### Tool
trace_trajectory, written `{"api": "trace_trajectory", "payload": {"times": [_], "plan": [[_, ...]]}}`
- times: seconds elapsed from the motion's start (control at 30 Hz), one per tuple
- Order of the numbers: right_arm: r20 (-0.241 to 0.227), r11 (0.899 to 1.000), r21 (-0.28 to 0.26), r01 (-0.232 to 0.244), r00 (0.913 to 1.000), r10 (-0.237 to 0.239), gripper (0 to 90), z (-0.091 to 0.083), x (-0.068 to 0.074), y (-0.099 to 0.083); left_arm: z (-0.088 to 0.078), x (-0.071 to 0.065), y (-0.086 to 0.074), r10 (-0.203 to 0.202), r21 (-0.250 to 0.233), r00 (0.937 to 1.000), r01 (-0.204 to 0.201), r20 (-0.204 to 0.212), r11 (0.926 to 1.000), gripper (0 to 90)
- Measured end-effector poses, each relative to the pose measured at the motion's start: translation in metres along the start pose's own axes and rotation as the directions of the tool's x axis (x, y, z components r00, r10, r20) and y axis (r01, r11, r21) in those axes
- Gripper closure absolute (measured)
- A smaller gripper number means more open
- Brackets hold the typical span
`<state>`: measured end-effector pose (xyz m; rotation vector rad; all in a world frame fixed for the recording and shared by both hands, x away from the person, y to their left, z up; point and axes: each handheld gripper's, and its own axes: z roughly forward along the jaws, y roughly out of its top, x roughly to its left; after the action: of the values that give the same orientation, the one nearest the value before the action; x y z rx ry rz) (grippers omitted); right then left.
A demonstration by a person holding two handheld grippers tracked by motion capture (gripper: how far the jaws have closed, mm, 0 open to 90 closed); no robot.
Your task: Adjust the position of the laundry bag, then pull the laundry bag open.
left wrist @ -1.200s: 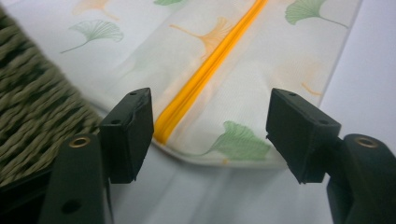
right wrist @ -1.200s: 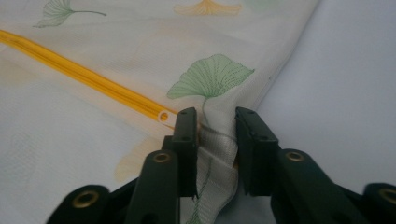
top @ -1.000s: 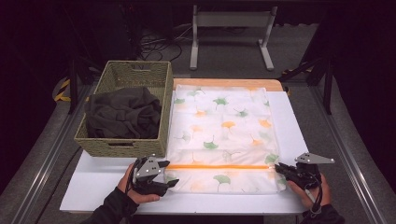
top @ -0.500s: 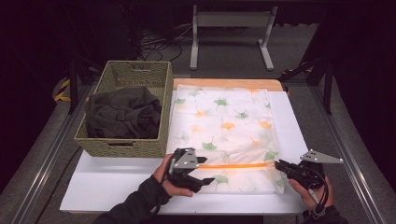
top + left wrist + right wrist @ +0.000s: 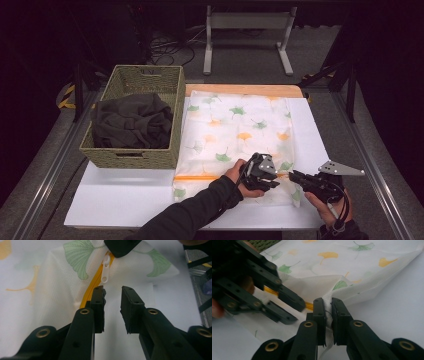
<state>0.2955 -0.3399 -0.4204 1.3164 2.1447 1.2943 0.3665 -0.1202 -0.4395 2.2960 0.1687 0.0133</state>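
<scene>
Where laid flat on the white board [image 5: 125,200], mesh zip bag [image 5: 235,135] printed with ginkgo leaves, just right of wicker basket [image 5: 131,159]. Orange zipper [image 5: 93,286] along near edge, with white pull tab [image 5: 106,268] lying just ahead of left gripper [image 5: 113,293]. Left gripper view: jaws narrowly parted after just closing, nothing pinched, tab beyond the tips. Right gripper view: right gripper [image 5: 327,305] clenched on a raised fold of bag's mesh at near right corner, left gripper close by at upper left. High view: both grippers nearly tip to tip at zipper's right end, grip details too small to read, possibly touching. Basket holding a crumpled dark garment [image 5: 131,121]. Wooden tabletop [image 5: 240,90] beyond bag.
</scene>
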Motion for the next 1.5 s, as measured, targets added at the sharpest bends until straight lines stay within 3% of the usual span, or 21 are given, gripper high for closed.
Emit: {"api": "trace_trajectory", "payload": {"times": [0.23,0.6,0.63,0.87,0.97,1.1,1.2,1.5], "plan": [[-0.017,1.0,-0.005,-0.003,0.9999,0.003,83.1,0.001,0.003,0.002,0.011,0.011,0.001,-0.068,-0.014,0.9974,0.069,0.023,0.9975,69.9],[-0.021,1.0,-0.015,0.004,0.9998,-0.004,82.9,0.003,0.005,0.002,0.006,0.007,0.002,-0.064,-0.055,0.997,0.067,0.044,0.9962,84.5],[-0.02,1.0,-0.019,0.006,0.9998,-0.006,82.9,0.003,0.005,0.002,0.004,0.007,0.001,-0.064,-0.068,0.9969,0.067,0.046,0.9954,88.9],[-0.02,1.0,-0.025,0.005,0.9998,-0.005,82.8,0.002,0.007,0.002,0.0,0.008,-0.003,-0.093,-0.106,0.9929,0.101,0.075,0.9892,88.2],[-0.03,1.0,-0.021,0.011,0.9995,-0.012,82.7,0.003,0.008,0.001,0.001,0.006,-0.002,-0.077,-0.105,0.9945,0.084,0.07,0.9908,81.7],[-0.032,1.0,-0.025,0.012,0.9994,-0.013,82.8,0.002,0.01,0.001,0.003,0.005,-0.003,-0.098,-0.122,0.9926,0.106,0.071,0.9868,83.4],[-0.038,1.0,-0.024,0.014,0.9992,-0.015,82.8,0.003,0.012,0.001,0.002,0.005,-0.003,-0.118,-0.138,0.9921,0.123,0.042,0.9828,85.7],[-0.033,0.999,-0.031,0.032,0.9989,-0.033,82.9,0.001,0.013,0.0,-0.002,0.008,-0.005,-0.153,-0.202,0.9867,0.161,0.057,0.966,89.5]]}}
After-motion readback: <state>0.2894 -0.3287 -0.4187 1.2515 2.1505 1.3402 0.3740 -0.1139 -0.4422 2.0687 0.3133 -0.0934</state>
